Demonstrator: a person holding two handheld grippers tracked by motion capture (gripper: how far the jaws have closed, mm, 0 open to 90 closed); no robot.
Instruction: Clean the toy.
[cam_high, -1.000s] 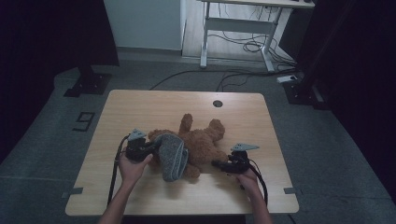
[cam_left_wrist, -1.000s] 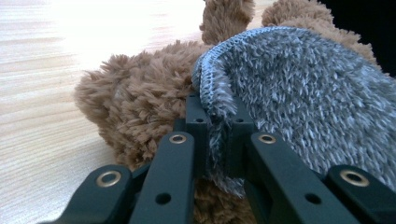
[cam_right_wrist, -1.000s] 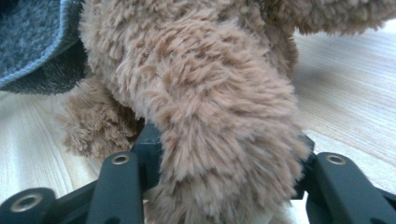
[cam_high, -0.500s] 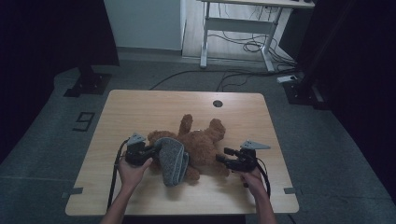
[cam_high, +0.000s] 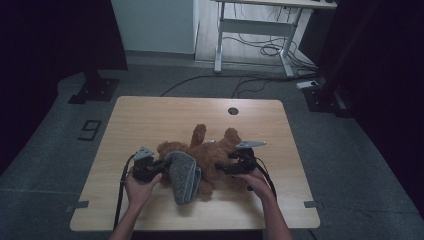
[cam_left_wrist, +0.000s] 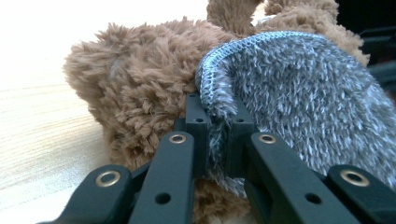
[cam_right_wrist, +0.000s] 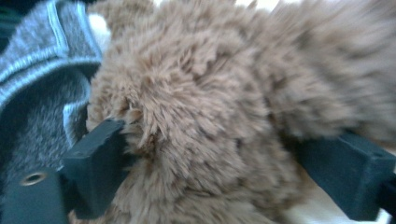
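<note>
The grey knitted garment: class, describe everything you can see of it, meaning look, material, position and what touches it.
The grey knitted garment looks like soft, fuzzy, flecked grey fabric with a paler stitched hem. It drapes over the near part of the brown plush toy lying on the wooden table. The left gripper is shut on its hemmed edge, lifting it slightly. The right gripper straddles the toy's fur, open.

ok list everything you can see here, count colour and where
teddy bear: one, brown, lying mid-table toward the near edge
knit cloth: one, grey, draped over the bear's left part
table: one, light wood, centre of the floor
cable hole: one, dark, far side of the tabletop
desk frame: one, white, behind the table
floor cables: several, black, under the desk frame
left hand-held gripper: one, black, shut on the cloth's edge
right hand-held gripper: one, black, open around a furry bear limb
</note>
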